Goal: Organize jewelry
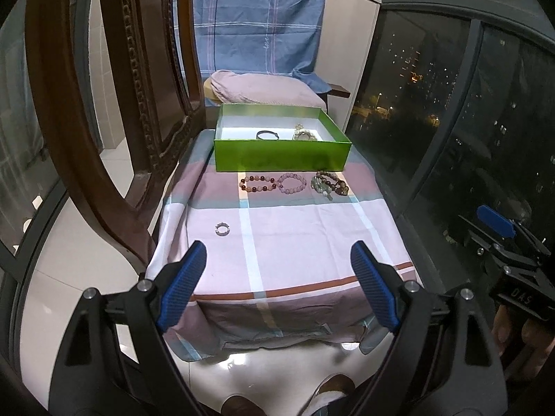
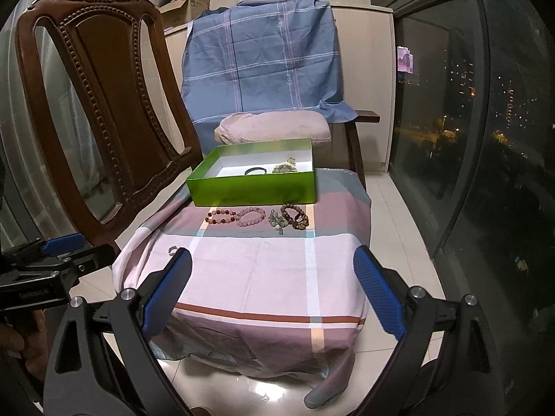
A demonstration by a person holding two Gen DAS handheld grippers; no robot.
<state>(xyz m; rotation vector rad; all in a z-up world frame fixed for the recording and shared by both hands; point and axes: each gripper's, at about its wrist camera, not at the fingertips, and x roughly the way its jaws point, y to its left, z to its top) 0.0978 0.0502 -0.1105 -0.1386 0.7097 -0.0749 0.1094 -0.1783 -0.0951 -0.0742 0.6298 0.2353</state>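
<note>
A green box point(image 1: 281, 155) point(image 2: 253, 189) stands at the far end of a cloth-covered table point(image 1: 295, 239) point(image 2: 263, 277), holding a dark bangle point(image 1: 267, 134) and a pale beaded piece point(image 1: 304, 134). In front of it lie a red-and-pink bead bracelet point(image 1: 258, 183) point(image 2: 222, 216), a lilac bracelet point(image 1: 293, 183) point(image 2: 250, 216), a green one point(image 1: 322, 187) point(image 2: 277, 222) and a brown one point(image 1: 334, 182) point(image 2: 295, 216). A small ring point(image 1: 222, 228) point(image 2: 172, 250) lies at the near left. My left gripper point(image 1: 277, 267) and right gripper point(image 2: 272, 272) are open and empty above the table's near edge.
A carved wooden chair point(image 2: 104, 104) point(image 1: 114, 86) stands left of the table. Behind the box is a cushion point(image 2: 274, 126) and a chair draped with blue cloth point(image 2: 263, 59). Dark windows point(image 2: 485, 138) run along the right. Tiled floor surrounds the table.
</note>
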